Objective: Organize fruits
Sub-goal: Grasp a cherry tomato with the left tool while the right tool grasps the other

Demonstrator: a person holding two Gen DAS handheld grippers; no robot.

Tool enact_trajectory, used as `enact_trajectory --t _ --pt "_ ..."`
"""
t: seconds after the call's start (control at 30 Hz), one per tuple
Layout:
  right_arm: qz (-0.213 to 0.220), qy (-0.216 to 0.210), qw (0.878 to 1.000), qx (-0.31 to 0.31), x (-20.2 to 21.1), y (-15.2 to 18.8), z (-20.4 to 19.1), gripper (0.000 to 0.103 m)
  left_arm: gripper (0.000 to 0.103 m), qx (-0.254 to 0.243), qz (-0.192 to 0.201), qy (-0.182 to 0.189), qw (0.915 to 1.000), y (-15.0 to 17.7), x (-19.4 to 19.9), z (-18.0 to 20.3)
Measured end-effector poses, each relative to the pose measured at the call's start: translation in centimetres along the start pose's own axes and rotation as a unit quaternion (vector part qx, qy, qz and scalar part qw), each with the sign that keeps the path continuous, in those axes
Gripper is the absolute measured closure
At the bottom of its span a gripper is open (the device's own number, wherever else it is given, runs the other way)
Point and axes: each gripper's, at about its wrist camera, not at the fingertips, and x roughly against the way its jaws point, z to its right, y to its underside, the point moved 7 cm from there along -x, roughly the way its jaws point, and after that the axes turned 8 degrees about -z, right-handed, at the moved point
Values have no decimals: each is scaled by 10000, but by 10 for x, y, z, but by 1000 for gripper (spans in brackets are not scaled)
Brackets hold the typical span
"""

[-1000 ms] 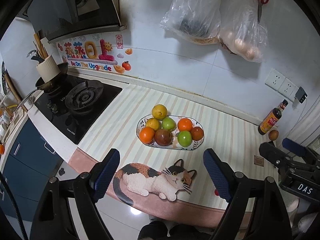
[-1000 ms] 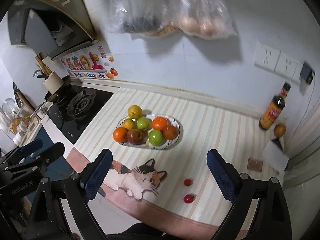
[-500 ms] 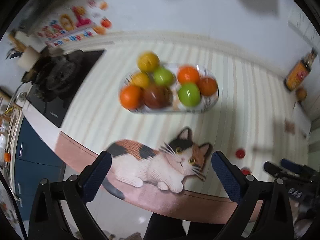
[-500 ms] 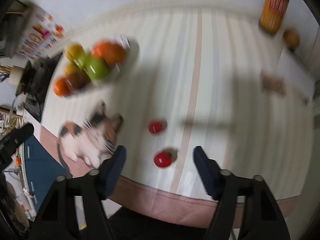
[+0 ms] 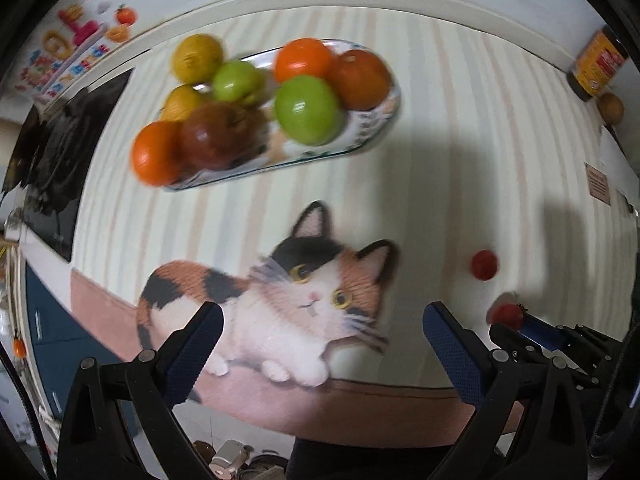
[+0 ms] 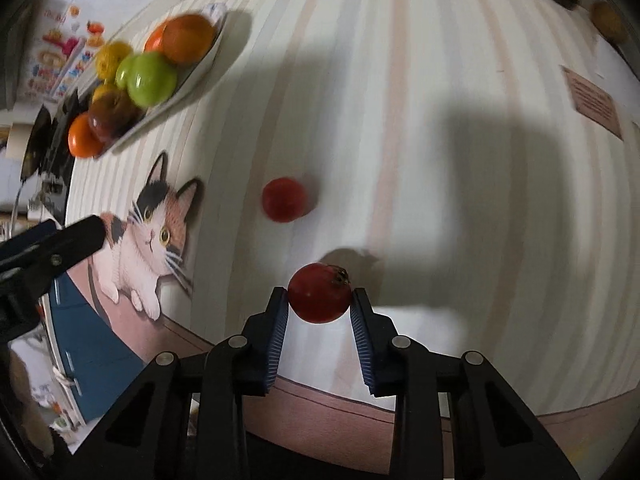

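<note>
My right gripper (image 6: 319, 300) is shut on a small red tomato (image 6: 319, 298) with a dark stem, just above the striped mat near its front edge. A second small red tomato (image 6: 284, 199) lies on the mat just beyond it; it also shows in the left wrist view (image 5: 484, 265). An oval fruit plate (image 5: 376, 124) holds oranges, green apples, a dark red apple and yellow fruit at the far left. My left gripper (image 5: 322, 344) is open and empty, over the cat picture (image 5: 280, 292) on the mat.
A gas stove (image 5: 48, 160) lies at the left beyond the mat. A sauce bottle (image 5: 596, 66) and a brown round fruit (image 5: 610, 108) stand at the far right by the wall. The counter's front edge (image 5: 360, 408) runs just below the grippers.
Both grippers have dropped toward the counter. My right gripper has narrowed from wide open and closed on the nearer red tomato. My left gripper stays open.
</note>
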Motion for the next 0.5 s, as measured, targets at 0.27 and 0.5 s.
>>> enact_trajectory --t 0.27,0.5 --pt "337 72 9963 -791 34 1 62 68 7 -728 -88 861 9936 -18 -13 74" --pt "397 50 9914 -1248 37 7 97 68 26 -830 -469 1380 9858 -20 -30 105"
